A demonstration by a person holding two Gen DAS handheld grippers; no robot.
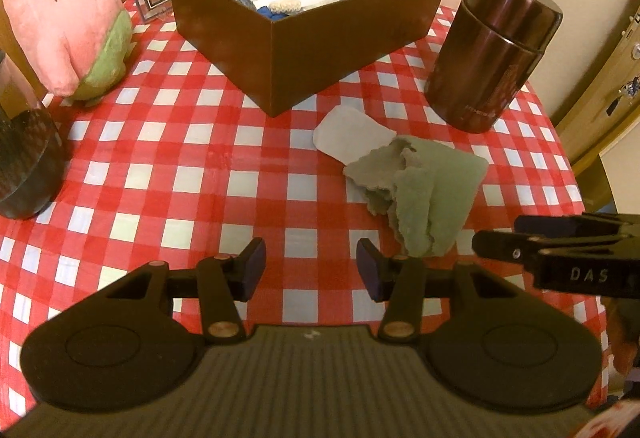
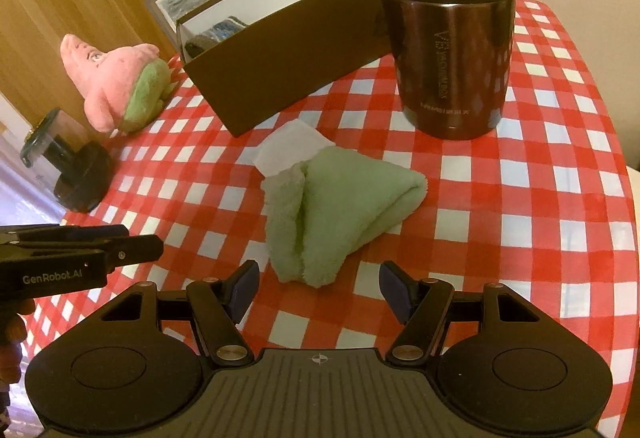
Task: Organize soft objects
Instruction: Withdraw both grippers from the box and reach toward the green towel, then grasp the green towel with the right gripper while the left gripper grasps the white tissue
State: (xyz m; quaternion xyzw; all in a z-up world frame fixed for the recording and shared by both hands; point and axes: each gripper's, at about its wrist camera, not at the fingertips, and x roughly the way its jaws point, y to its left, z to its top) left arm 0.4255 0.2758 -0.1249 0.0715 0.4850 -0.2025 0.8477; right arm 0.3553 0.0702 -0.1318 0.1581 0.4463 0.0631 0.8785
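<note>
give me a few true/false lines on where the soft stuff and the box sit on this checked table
1. The green cloth lies inside the brown box. False: it lies on the tablecloth, in front of the box.
2. The pink plush toy is outside the box. True.
3. The box is empty. False: a few items lie inside.
4. The right gripper has open jaws with nothing between them. True.
5. The dark flask lies on its side. False: it stands upright.

Matte black left gripper (image 1: 311, 270) and right gripper (image 2: 319, 288), blue-padded jaws, perhaps brass rivets.
</note>
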